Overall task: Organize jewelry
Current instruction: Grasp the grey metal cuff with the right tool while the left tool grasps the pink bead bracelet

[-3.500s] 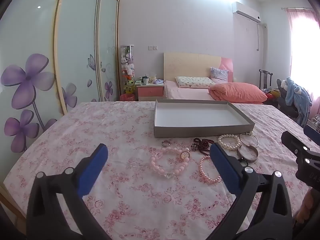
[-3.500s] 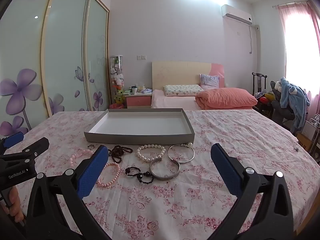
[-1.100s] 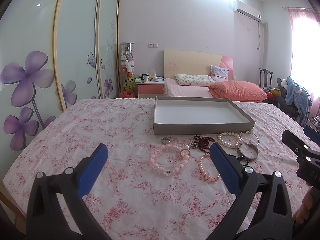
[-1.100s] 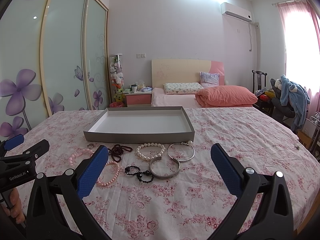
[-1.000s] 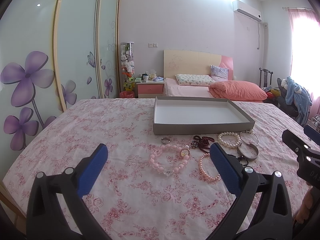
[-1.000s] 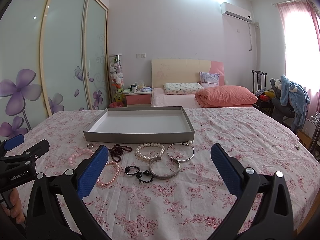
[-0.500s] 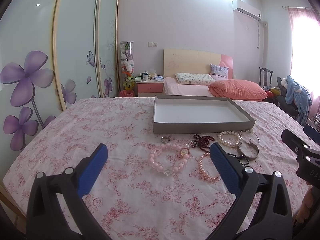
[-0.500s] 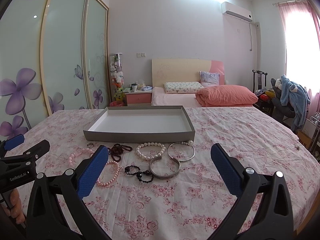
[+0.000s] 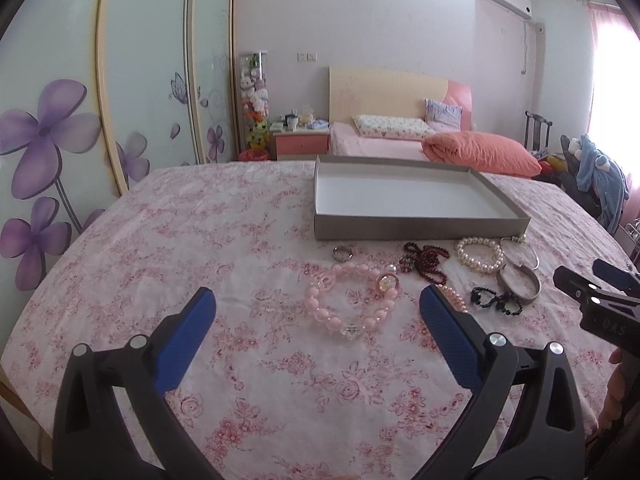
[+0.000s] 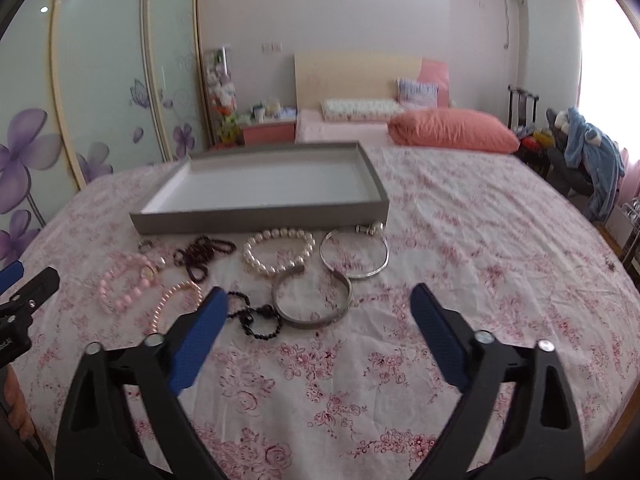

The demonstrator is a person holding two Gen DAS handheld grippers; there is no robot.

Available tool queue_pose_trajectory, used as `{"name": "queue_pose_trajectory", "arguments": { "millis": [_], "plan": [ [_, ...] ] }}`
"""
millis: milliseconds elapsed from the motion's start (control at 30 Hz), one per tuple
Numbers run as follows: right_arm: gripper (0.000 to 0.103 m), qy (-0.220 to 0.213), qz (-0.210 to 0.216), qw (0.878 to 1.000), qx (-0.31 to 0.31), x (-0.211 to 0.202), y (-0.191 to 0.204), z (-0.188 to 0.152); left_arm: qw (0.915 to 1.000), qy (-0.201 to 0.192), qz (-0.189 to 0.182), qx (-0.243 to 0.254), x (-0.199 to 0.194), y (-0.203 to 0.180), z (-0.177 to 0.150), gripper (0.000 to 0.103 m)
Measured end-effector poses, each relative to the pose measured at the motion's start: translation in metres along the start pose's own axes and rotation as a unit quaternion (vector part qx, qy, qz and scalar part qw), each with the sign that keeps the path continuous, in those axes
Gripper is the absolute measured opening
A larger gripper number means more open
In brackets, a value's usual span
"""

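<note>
A shallow grey tray [image 9: 420,229] [image 10: 260,213] with a white floor lies empty on the pink floral cloth. In front of it lie a small ring [image 9: 343,253], a big pink bead bracelet [image 9: 352,298] [image 10: 124,286], dark red beads [image 9: 426,260] [image 10: 202,254], a white pearl bracelet [image 9: 480,256] [image 10: 279,256], a thin silver bangle [image 10: 355,258], a wide silver cuff [image 10: 312,300], a black bead string [image 10: 256,316] and a small pink pearl bracelet [image 10: 176,304]. My left gripper [image 9: 316,320] is open and empty, just short of the pink bracelet. My right gripper [image 10: 318,312] is open and empty, close above the cuff.
The table is round and its edge curves away at left and right [image 10: 600,280]. A wardrobe with flower-printed glass doors [image 9: 60,140] stands to the left. A bed [image 9: 440,144] and a chair with blue clothes [image 9: 600,176] stand behind.
Both grippers have moved forward and lower toward the jewelry; the right one moved more, and the pieces look larger. Both stay open. No piece of jewelry has moved.
</note>
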State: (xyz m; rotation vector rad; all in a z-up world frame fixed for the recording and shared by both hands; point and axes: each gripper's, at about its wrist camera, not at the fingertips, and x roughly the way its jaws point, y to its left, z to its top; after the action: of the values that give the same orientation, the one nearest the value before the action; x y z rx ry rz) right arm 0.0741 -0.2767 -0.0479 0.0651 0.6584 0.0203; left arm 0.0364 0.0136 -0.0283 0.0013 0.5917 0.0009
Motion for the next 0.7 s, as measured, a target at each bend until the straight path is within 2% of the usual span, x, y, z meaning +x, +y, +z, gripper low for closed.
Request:
{"name": "queue_pose_trajectory", "arguments": {
  "millis": [67,167,400,700],
  "plan": [
    [0.081,0.036,0.007,0.999,0.014,0.015,-0.003,0.003,0.9998,0.020,-0.008,-0.001,0.008,0.003,0.002,0.099],
    [0.081,0.083,0.003,0.996,0.042,0.037,-0.007,0.008,0.9987,0.047,-0.020,-0.010,0.022,0.008,0.005,0.099],
    [0.082,0.151,0.002,0.985,0.084,0.074,-0.003,0.008,0.9958,0.085,-0.029,-0.020,0.048,0.013,0.007,0.099],
    [0.078,0.146,-0.046,0.988,0.029,0.074,0.015,0.004,0.9925,0.116,-0.030,-0.022,0.064,0.016,0.009,0.099]
  ]
}}
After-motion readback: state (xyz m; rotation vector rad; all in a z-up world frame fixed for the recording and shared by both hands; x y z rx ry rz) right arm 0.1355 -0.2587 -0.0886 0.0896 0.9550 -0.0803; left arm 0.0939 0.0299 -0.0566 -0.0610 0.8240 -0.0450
